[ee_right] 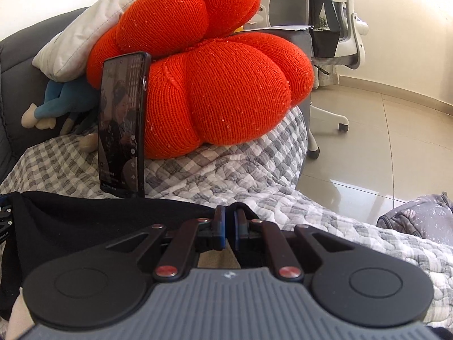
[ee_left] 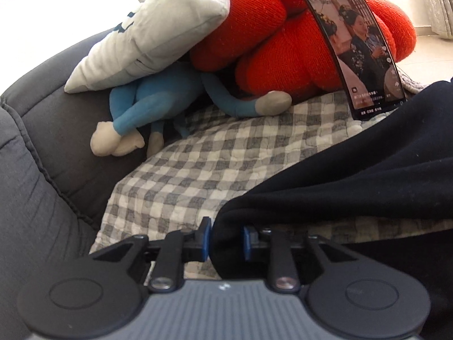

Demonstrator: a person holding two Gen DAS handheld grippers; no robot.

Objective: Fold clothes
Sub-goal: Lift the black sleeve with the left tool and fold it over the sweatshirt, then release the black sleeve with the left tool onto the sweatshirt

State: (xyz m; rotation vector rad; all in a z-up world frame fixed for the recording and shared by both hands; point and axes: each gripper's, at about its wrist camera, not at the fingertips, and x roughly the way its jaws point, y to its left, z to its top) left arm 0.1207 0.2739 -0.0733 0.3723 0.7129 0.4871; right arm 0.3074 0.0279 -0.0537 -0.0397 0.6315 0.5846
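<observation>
A black garment (ee_left: 354,175) lies on a grey checked quilt (ee_left: 198,167) on a sofa. My left gripper (ee_left: 226,239) is shut on a thick bunch of the garment's left edge, with cloth filling the gap between the blue pads. In the right wrist view the same black garment (ee_right: 99,215) spreads low at the left. My right gripper (ee_right: 229,226) is shut on its right edge, pads nearly together with dark cloth between them. The left gripper's tip shows at the far left edge of the right wrist view (ee_right: 5,215).
A phone (ee_left: 356,48) (ee_right: 121,124) stands upright against a big orange knitted cushion (ee_left: 283,36) (ee_right: 212,79). A white pillow (ee_left: 147,34) and a blue plush toy (ee_left: 141,107) lie behind. Grey sofa arm (ee_left: 34,170) at left. Tiled floor (ee_right: 368,141) and office chair (ee_right: 339,28) at right.
</observation>
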